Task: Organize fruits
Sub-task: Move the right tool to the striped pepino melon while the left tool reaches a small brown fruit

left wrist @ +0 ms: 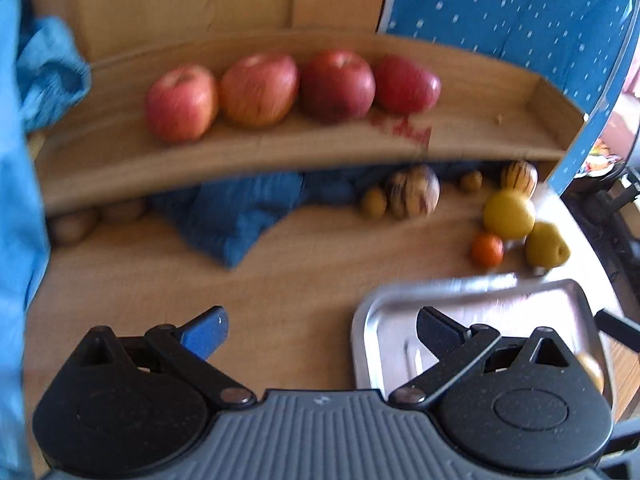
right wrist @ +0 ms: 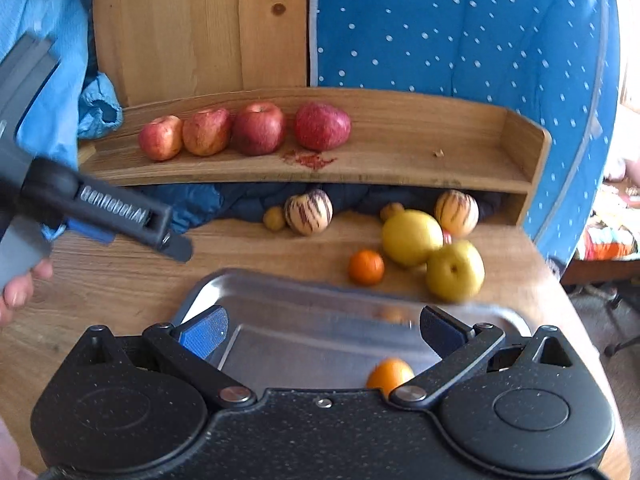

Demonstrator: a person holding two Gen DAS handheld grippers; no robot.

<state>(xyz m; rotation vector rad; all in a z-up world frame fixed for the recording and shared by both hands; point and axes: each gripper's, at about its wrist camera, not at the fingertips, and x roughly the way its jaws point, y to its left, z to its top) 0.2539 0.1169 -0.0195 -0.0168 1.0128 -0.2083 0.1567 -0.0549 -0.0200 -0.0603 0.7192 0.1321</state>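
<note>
Left wrist view. Left gripper [left wrist: 322,330]: jaws spread wide, nothing between them, over the wooden table [left wrist: 280,264]. Steel tray [left wrist: 372,320]: at 4 o'clock, its near part under the right finger. Wooden shelf [left wrist: 280,148]: at 12 o'clock, carrying four red apples [left wrist: 260,92] in a row, each touching or nearly touching its neighbour. Below the shelf edge — blue cloth [left wrist: 240,216] at centre, a striped melon [left wrist: 414,196] and a second one [left wrist: 519,178] toward 2 o'clock. Two yellow pears [left wrist: 509,214] and a small orange [left wrist: 487,250] sit just beyond the tray's far rim. View is motion-blurred.

Right wrist view. Right gripper [right wrist: 323,330]: jaws spread wide, empty, hovering over the steel tray [right wrist: 304,300]. An orange [right wrist: 390,374] lies in the tray at 5 o'clock, partly hidden by the gripper body. Beyond the far rim — a second orange [right wrist: 366,267], with the two yellow pears [right wrist: 412,238] close together at 2 o'clock. Apples [right wrist: 258,128] line the shelf [right wrist: 400,164] at 12 o'clock. The left gripper [right wrist: 172,240] enters at 9 o'clock, held by a hand [right wrist: 20,288]; from this side its jaw gap cannot be judged.
</note>
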